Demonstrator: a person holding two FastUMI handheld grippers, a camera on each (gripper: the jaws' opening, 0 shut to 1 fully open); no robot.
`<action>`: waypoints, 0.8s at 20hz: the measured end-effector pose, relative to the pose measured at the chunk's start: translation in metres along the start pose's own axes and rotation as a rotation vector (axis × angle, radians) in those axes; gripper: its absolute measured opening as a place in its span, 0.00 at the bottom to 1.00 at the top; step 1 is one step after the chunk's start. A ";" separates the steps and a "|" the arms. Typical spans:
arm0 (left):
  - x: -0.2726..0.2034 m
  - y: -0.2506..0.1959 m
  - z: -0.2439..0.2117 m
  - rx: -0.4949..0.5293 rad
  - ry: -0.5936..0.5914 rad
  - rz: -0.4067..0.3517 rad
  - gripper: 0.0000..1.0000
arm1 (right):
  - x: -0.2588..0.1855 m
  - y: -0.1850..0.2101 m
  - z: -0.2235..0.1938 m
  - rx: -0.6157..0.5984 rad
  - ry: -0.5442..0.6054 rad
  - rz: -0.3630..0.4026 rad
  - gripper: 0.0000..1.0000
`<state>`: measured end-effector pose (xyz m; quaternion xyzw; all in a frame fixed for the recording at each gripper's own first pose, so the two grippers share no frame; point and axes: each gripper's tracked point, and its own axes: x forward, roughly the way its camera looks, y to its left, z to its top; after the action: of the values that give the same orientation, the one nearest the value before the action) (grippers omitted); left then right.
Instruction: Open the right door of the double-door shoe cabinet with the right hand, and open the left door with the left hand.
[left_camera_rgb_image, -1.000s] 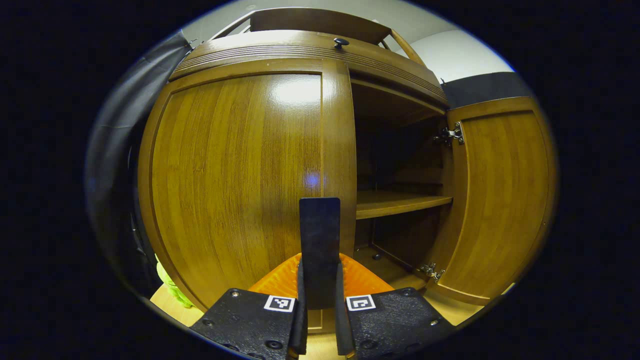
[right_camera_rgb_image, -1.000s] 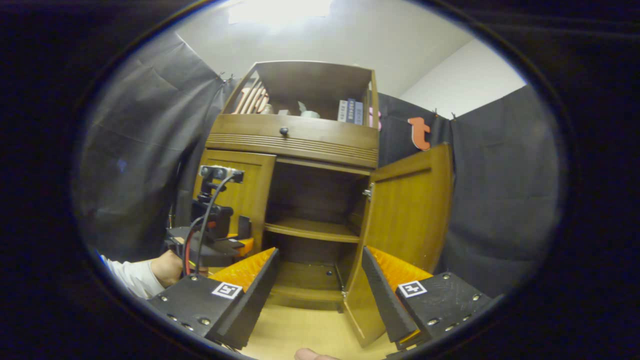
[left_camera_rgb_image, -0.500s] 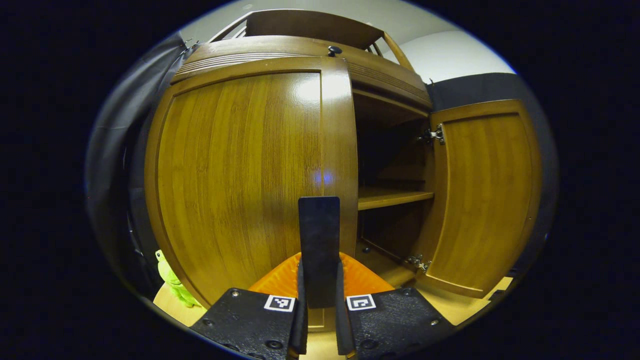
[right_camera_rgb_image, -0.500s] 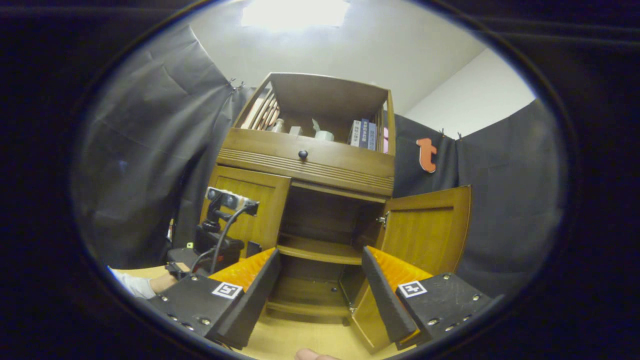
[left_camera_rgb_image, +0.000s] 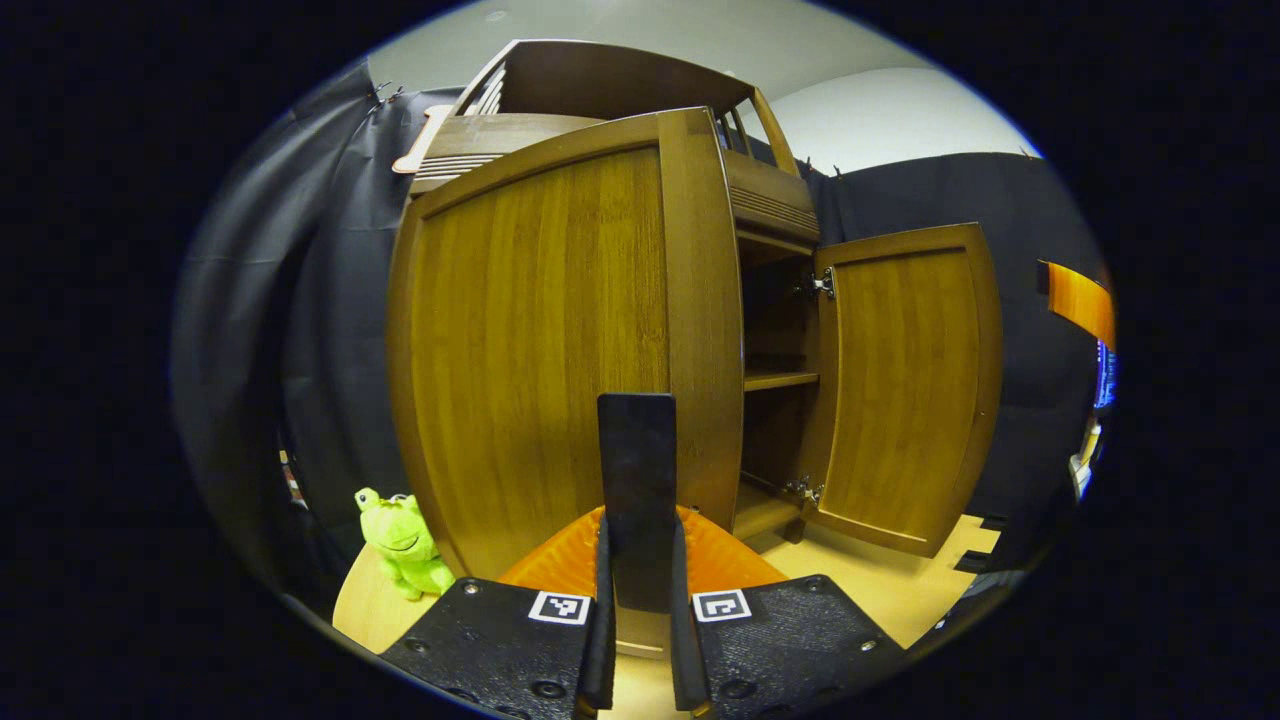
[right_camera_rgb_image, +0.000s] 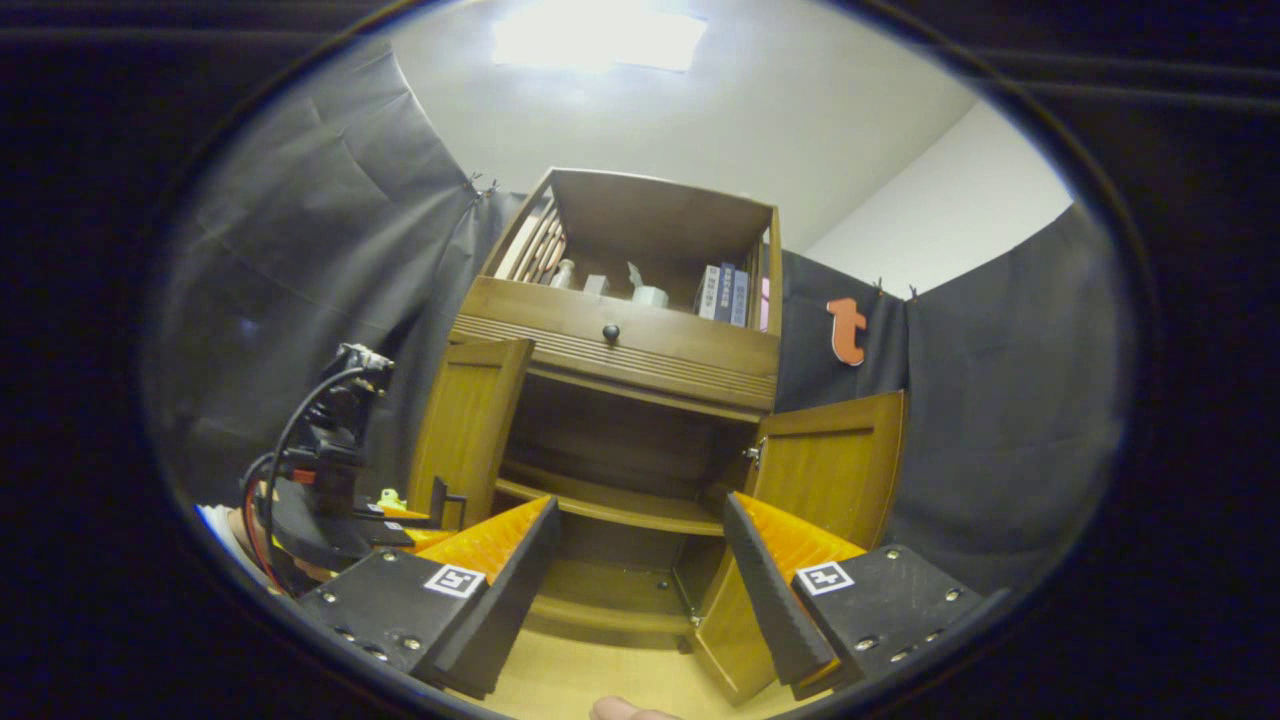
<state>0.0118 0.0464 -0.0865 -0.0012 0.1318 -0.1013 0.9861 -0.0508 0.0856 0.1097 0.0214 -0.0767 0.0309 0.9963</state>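
— Shoe cabinet (right_camera_rgb_image: 620, 350) stands in front of me, against the black cloth. How are its doors?
— The right door (left_camera_rgb_image: 905, 380) is swung wide open, and I see a shelf (left_camera_rgb_image: 780, 380) inside. The left door (left_camera_rgb_image: 540, 340) is turned out partly.
— And my fingers?
— My left gripper (left_camera_rgb_image: 640, 515) has its fingers closed on the black bar (left_camera_rgb_image: 637, 450) at the left door's free edge. My right gripper (right_camera_rgb_image: 640, 500) is spread open, holding nothing, before the open middle. A green frog toy (left_camera_rgb_image: 400, 540) sits low beside the left door.
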 end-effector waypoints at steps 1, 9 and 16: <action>-0.008 0.005 -0.002 -0.001 0.009 0.005 0.24 | -0.004 0.001 0.002 -0.008 -0.009 0.002 0.98; -0.058 0.043 -0.003 0.012 0.011 0.056 0.23 | -0.016 0.004 0.003 0.000 -0.009 0.020 0.98; -0.084 0.081 -0.006 0.005 0.002 0.137 0.22 | -0.017 0.011 -0.058 0.080 0.148 0.012 0.98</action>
<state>-0.0530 0.1427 -0.0724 0.0103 0.1326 -0.0339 0.9905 -0.0593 0.0986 0.0503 0.0587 -0.0018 0.0413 0.9974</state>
